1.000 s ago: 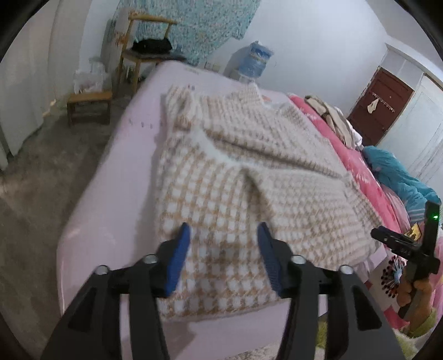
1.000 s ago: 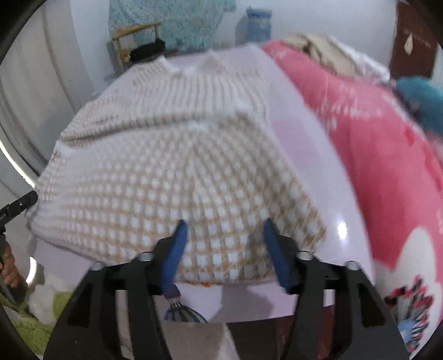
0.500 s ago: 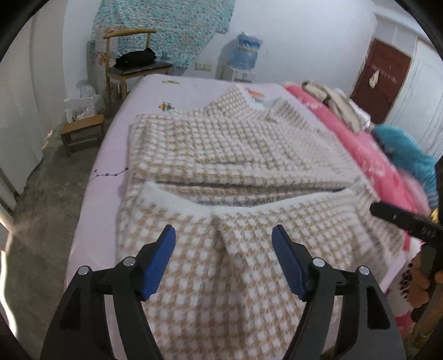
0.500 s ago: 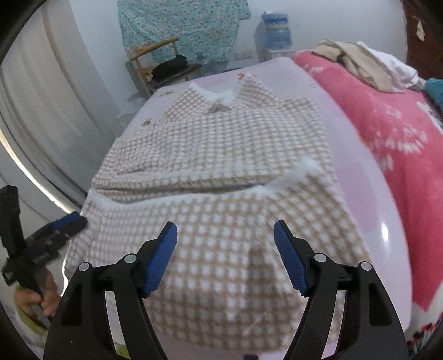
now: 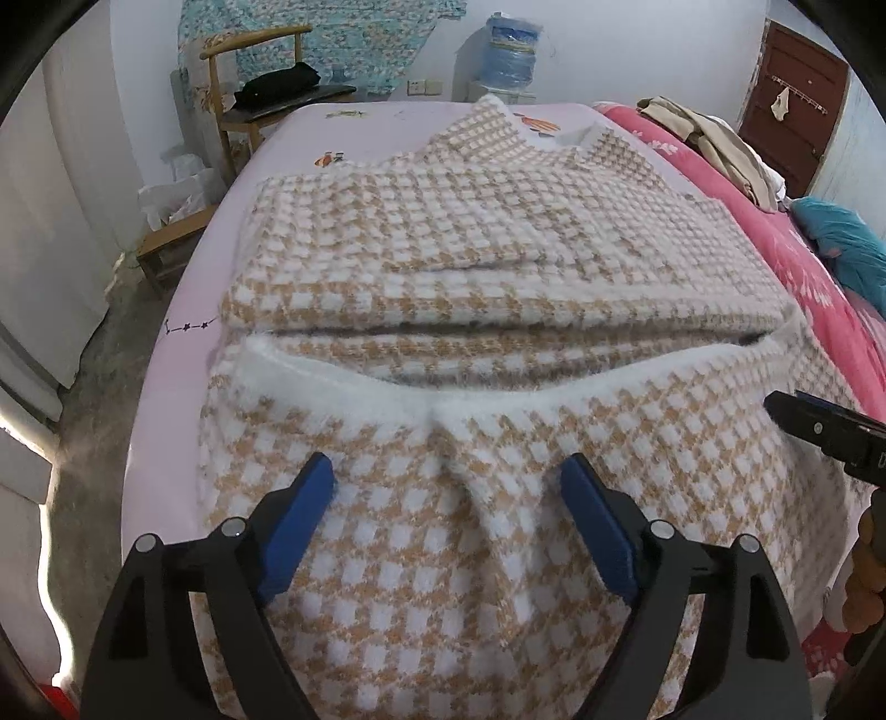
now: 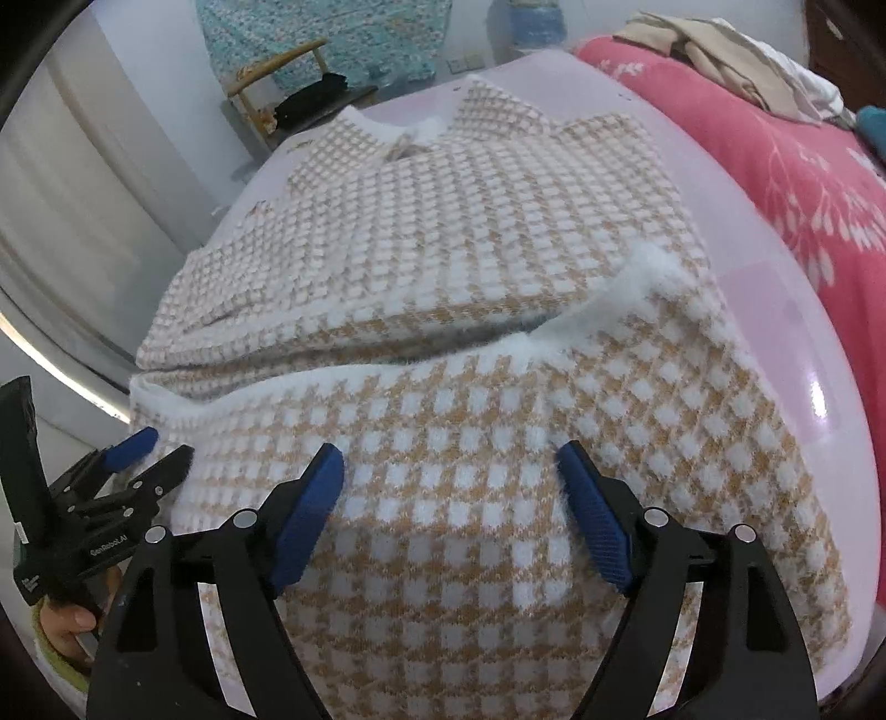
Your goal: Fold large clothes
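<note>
While one checked sweater [image 5: 498, 266] lies on the one pink bed [image 5: 183, 310], near hem folded back, hovering just above: two grippers, left gripper [image 5: 448, 498] and right gripper [image 6: 448, 487], fingers wide, holding nothing

a pale pink sheet covers the bed [image 5: 166, 387], which has small cartoon prints near its far end. along the bed's right side lies a red floral blanket [image 6: 792, 183], with a heap of beige and white clothes [image 5: 714, 144] on it and a teal cloth [image 5: 847, 249] nearer. beyond the bed stand a wooden chair [image 5: 249, 83] carrying a black bag [image 5: 277, 88], a low wooden stool [image 5: 166, 249], a water dispenser bottle [image 5: 512, 44] and a turquoise patterned hanging [image 6: 326, 33] on the wall (a dark red door [image 5: 797, 99] sits at far right).
</note>
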`<state>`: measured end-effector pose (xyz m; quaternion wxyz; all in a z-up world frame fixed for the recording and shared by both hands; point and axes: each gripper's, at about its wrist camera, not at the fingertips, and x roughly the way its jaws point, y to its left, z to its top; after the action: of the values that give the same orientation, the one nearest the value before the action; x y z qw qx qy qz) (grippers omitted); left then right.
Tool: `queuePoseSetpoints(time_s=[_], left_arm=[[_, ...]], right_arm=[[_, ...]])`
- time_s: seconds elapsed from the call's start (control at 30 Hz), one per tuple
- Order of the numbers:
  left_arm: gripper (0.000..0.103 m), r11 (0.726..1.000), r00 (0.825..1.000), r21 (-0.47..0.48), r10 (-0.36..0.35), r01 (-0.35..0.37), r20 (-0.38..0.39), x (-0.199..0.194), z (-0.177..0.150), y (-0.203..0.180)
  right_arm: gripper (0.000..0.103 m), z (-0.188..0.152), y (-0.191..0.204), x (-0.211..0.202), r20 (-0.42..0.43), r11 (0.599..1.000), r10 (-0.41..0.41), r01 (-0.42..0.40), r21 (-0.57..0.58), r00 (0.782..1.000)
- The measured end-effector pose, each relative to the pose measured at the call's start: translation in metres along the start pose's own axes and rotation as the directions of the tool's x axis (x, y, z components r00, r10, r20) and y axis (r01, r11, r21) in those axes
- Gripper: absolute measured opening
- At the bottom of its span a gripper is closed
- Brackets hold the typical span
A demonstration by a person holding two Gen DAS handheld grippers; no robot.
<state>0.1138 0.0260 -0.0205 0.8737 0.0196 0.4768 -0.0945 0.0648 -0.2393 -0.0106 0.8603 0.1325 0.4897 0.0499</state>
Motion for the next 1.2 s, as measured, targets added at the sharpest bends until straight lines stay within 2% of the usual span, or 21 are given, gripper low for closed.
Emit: queuePoseSetpoints(time_s=[0.2, 0.33, 0.97, 1.2], left_arm=[[0.086, 1.000, 1.000, -0.019, 0.023, -0.023, 0.001, 0.001, 0.000, -0.002], [0.096, 0.997, 0.998, -0.046, 0.061, -0.061, -0.008, 0.002, -0.001, -0.002], [0.097, 0.995, 0.998, -0.068, 0.069, -0.069, 0.003, 0.001, -0.005, 0.000], [0.097, 0.996, 0.997, -0.047, 0.079, -0.078, 0.012, 0.001, -0.006, -0.001]], right_arm=[[0.078, 0.001, 0.001, 0.003, -0.006, 1.000, -0.006, 0.006, -0.002, 1.000], [0.080, 0.003, 0.003, 0.006, -0.008, 1.000, -0.008, 0.008, -0.009, 1.000], [0.083, 0.004, 0.004, 0.011, -0.016, 1.000, -0.013, 0.012, -0.025, 1.000], [0.083, 0.007, 0.003, 0.010, -0.032, 1.000, -0.002, 0.002, -0.030, 0.999]])
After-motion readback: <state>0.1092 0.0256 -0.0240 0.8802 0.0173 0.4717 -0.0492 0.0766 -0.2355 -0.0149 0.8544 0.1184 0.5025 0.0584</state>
